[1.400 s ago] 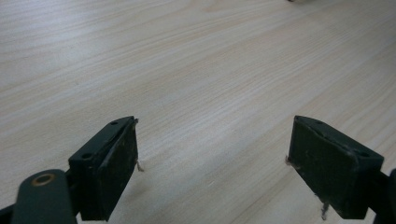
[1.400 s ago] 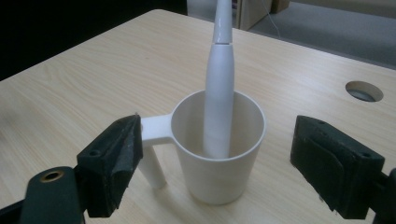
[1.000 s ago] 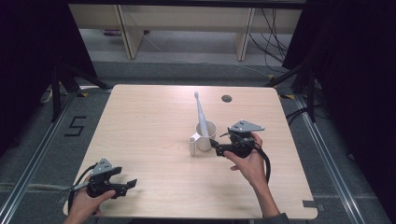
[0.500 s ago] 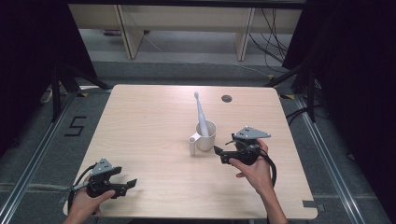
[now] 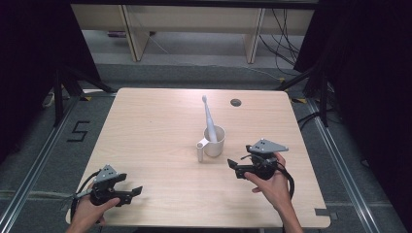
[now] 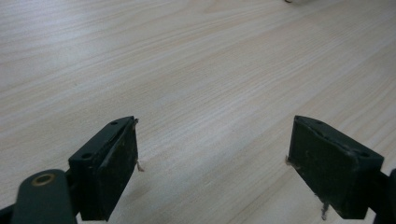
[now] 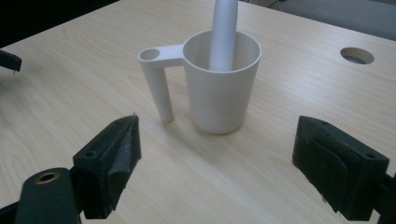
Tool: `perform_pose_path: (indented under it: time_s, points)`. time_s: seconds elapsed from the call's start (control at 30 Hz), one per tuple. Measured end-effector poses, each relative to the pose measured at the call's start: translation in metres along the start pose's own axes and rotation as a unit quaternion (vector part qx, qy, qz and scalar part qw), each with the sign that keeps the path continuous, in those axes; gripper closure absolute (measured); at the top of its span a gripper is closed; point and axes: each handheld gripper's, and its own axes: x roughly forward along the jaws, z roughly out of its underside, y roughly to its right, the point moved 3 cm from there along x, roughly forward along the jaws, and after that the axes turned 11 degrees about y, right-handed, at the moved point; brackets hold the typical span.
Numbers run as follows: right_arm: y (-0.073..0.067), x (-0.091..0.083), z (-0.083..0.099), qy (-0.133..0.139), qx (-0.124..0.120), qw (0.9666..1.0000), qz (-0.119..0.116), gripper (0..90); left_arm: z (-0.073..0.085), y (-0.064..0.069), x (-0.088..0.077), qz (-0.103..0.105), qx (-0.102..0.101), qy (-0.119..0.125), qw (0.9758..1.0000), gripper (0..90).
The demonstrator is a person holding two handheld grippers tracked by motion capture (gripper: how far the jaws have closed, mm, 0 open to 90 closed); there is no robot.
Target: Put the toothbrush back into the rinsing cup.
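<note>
High view: fixed above the near edge, looks forward and down, takes in the whole table [image 5: 160, 126]. Left gripper view: rides low, close to the bare wood at 7 o'clock. Right gripper view: close, faces the white cup [image 7: 219, 88] toward 11 o'clock. Cup [image 5: 214, 141] and cable hole [image 5: 236, 102] are shared by high and right views.
</note>
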Motion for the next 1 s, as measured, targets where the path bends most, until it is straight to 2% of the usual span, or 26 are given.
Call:
perform_pose_path:
  time_s: [0.03,0.07,0.1,0.13,0.17,0.2,0.23,0.27,0.37,0.4,0.5,0.53,0.57,0.6,0.63,0.7,0.73,0.77,0.8,0.83,0.87,0.9,0.97,1.0]
  points:
    - [0.000,-0.001,0.001,0.000,-0.003,1.0000,0.003,16.4,0.000,0.000,0.000,0.000,0.000,0.000,1.0000,15.3]
    - [-0.002,-0.002,0.003,-0.003,0.008,1.0000,0.003,16.4,0.000,0.000,0.000,0.000,0.001,0.000,1.0000,15.3]
    - [-0.001,-0.002,0.003,-0.001,-0.004,1.0000,0.002,16.4,0.000,0.000,0.000,0.000,0.000,0.000,1.0000,15.3]
    - [-0.004,-0.003,0.005,-0.008,0.012,0.9999,0.000,16.5,0.000,0.000,0.000,0.000,0.000,0.000,1.0000,15.3]
    - [-0.003,-0.003,0.006,-0.006,0.004,1.0000,-0.002,16.5,0.000,0.000,0.000,0.000,0.001,0.000,1.0000,15.3]
    - [-0.005,-0.004,0.007,-0.008,0.013,0.9999,0.003,16.5,0.000,0.000,0.000,0.000,0.000,0.000,1.0000,15.3]
    - [-0.004,-0.004,0.008,-0.007,0.005,1.0000,-0.004,16.5,0.000,0.000,0.000,0.000,0.000,0.000,1.0000,15.3]
    - [-0.004,-0.005,0.009,-0.007,0.005,1.0000,0.002,16.5,0.000,0.000,0.000,0.000,0.001,0.000,1.0000,15.3]
    - [-0.006,-0.007,0.013,-0.014,0.013,0.9998,-0.002,16.5,0.000,0.000,0.000,0.001,0.001,0.000,1.0000,15.3]
    - [-0.005,-0.006,0.014,-0.008,0.000,1.0000,-0.004,16.5,0.000,0.000,0.000,0.000,0.000,0.000,1.0000,15.3]
    - [-0.008,-0.009,0.017,-0.018,0.007,0.9998,-0.003,16.5,0.000,0.000,0.000,0.000,0.000,0.000,1.0000,15.3]
    - [-0.007,-0.009,0.018,-0.014,-0.003,0.9999,-0.007,16.5,0.000,0.000,0.000,0.000,0.001,0.000,1.0000,15.3]
    - [-0.009,-0.009,0.020,-0.013,0.010,0.9998,-0.007,16.4,0.000,0.000,0.000,0.001,0.001,0.000,1.0000,15.3]
    - [-0.009,-0.011,0.021,-0.018,0.010,0.9998,-0.005,16.5,0.000,0.003,0.002,0.000,-0.013,0.012,0.9998,15.3]
    - [-0.007,-0.012,0.022,-0.016,0.000,0.9999,-0.005,16.5,0.000,0.003,0.002,-0.001,-0.014,0.013,0.9998,15.3]
    - [-0.009,-0.013,0.025,-0.023,0.016,0.9996,-0.002,16.5,0.000,0.003,0.002,-0.002,-0.015,0.016,0.9998,15.3]
    - [-0.006,-0.014,0.026,-0.020,0.000,0.9998,-0.003,16.5,0.000,0.003,0.002,-0.001,-0.014,0.012,0.9998,15.3]
    - [-0.008,-0.013,0.028,-0.020,0.012,0.9997,-0.005,16.5,0.000,0.003,0.002,-0.001,-0.014,0.013,0.9998,15.3]
    - [-0.007,-0.014,0.029,-0.021,0.003,0.9998,-0.005,16.5,0.000,0.003,0.002,-0.002,-0.015,0.016,0.9998,15.3]
    - [-0.009,-0.016,0.031,-0.027,0.016,0.9995,-0.003,16.5,0.000,0.003,0.002,-0.002,-0.015,0.018,0.9997,15.3]
    - [-0.007,-0.016,0.033,-0.027,0.006,0.9996,-0.008,16.4,0.000,0.003,0.002,-0.001,-0.013,0.012,0.9998,15.3]
    - [-0.007,-0.016,0.035,-0.027,0.006,0.9996,-0.005,16.5,0.000,0.003,0.002,-0.002,-0.015,0.019,0.9997,15.3]
    - [-0.009,-0.018,0.039,-0.033,0.016,0.9993,-0.007,16.4,0.000,0.003,0.002,0.000,-0.014,0.012,0.9998,15.3]
    - [-0.009,-0.019,0.040,-0.037,0.018,0.9991,-0.005,16.4,0.000,0.003,0.002,0.001,-0.013,0.017,0.9998,15.3]
